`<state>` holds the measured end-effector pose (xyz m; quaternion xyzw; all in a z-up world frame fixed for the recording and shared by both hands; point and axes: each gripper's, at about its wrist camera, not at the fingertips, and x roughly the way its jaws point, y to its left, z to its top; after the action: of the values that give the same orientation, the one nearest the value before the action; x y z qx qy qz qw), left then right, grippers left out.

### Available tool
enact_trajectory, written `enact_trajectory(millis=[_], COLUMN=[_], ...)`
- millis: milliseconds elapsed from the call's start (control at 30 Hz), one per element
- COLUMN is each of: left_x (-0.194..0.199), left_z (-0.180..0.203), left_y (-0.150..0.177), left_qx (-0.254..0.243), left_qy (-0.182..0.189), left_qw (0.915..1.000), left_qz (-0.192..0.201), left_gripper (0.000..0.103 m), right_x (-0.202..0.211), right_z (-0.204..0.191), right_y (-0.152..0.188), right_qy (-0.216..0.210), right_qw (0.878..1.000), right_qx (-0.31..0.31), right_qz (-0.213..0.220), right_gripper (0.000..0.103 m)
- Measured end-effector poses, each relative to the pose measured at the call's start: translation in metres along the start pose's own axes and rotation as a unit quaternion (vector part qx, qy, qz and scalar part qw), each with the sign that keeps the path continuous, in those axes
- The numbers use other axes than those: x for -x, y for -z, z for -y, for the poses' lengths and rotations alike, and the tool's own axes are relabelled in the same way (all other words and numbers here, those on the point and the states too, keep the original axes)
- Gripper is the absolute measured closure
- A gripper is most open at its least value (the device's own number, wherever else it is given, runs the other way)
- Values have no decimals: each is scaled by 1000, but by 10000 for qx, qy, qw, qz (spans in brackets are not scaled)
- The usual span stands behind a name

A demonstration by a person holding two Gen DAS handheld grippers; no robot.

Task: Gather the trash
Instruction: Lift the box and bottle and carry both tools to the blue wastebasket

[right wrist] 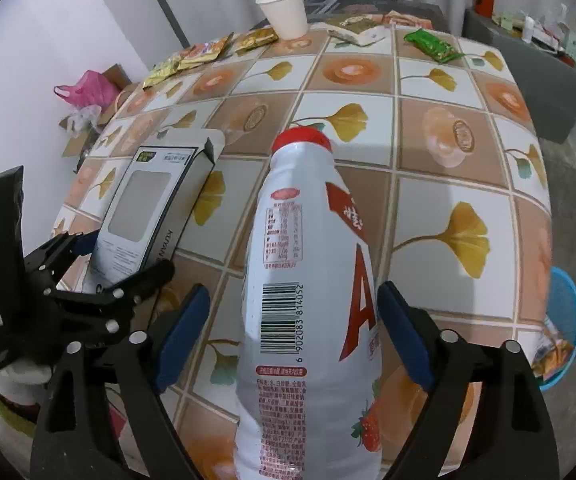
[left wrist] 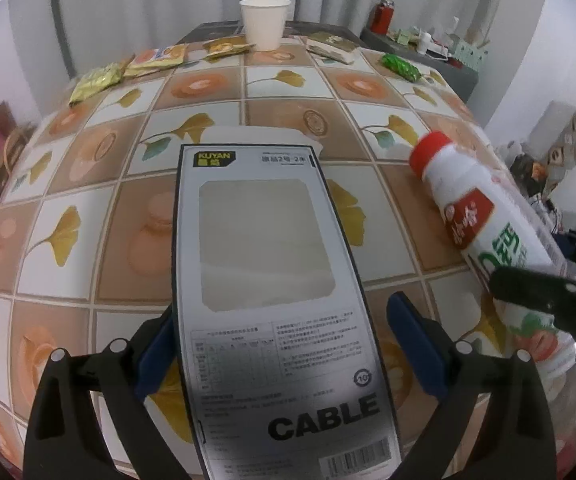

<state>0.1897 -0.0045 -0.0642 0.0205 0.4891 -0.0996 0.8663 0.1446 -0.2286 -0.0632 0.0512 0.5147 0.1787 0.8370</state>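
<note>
Two views apply. Left wrist: the left gripper (left wrist: 279,344) is spread wide around a cable box (left wrist: 271,280) lying flat on the surface (left wrist: 87,216), ready for pickup. Right wrist: the right gripper (right wrist: 294,340) straddles a bottle (right wrist: 308,280), its pads apart and clear of it, positioned for grasping.

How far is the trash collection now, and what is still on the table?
Little looks done: a blue basket beside the table holds some wrappers. In hand: the left gripper straddles the cable box, and the right gripper straddles the white bottle; both stand open, with neither item gripped yet. Left at the far edge: the paper cup, the yellow wrappers and the green wrapper.
</note>
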Motion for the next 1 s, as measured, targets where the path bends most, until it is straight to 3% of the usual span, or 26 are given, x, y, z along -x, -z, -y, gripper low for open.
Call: enact_trajectory(millis=[167,267,333,1000], left_x=[-2,-2,-1,22], left_z=[4,5,3,1], left_y=[1,0,0,3], left_qx=[-117,-118,-32,163], left_qy=[-4,-101,-129,-326], left_qw=[9999,9998,9998,9980], left_qz=[57,126,173,524], left_gripper=[9,14,19,21], right_x=[-2,-3,-2,20], right_z=[-2,1,4,19], right_y=[0,2,3,18], right_qy=[99,126,39,-277], right_qw=[9999,9998,9998,9971], right_qx=[9,-40,-131,-652], right_qz=[-109,-135,-125,283], right_gripper=[33,41,42,42])
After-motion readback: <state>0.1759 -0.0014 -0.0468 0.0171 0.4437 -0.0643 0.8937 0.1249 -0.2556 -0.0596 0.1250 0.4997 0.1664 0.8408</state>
